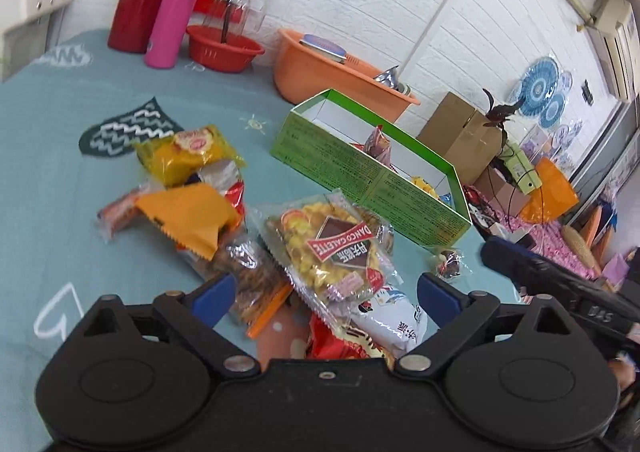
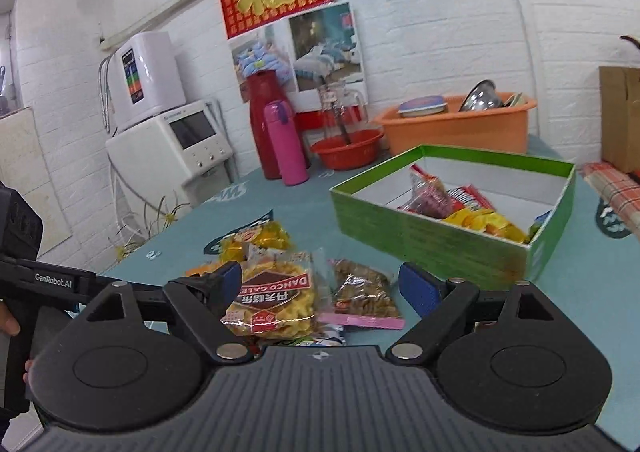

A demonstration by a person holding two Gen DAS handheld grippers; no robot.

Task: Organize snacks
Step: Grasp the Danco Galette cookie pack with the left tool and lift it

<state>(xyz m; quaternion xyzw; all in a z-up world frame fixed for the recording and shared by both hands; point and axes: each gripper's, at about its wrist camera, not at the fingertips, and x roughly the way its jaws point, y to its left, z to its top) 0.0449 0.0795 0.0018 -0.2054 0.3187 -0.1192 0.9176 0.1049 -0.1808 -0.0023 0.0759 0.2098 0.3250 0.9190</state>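
A pile of snack packets lies on the teal tablecloth. A yellow Danco Galette packet (image 1: 328, 248) (image 2: 276, 300) lies on top, with a yellow chip bag (image 1: 188, 151), an orange packet (image 1: 188, 211) and a brown snack bag (image 2: 360, 288) around it. An open green box (image 1: 372, 171) (image 2: 452, 236) stands behind the pile and holds a few packets. My left gripper (image 1: 324, 292) is open above the Galette packet. My right gripper (image 2: 320, 284) is open and empty, hovering over the same pile.
A red thermos (image 2: 266, 119), a pink bottle (image 2: 286, 141), a red basin (image 2: 348, 147) and an orange tub (image 2: 456, 127) with dishes stand at the back. A cardboard box (image 1: 460, 131) stands behind the green box. A small wrapped sweet (image 1: 448, 262) lies beside the green box.
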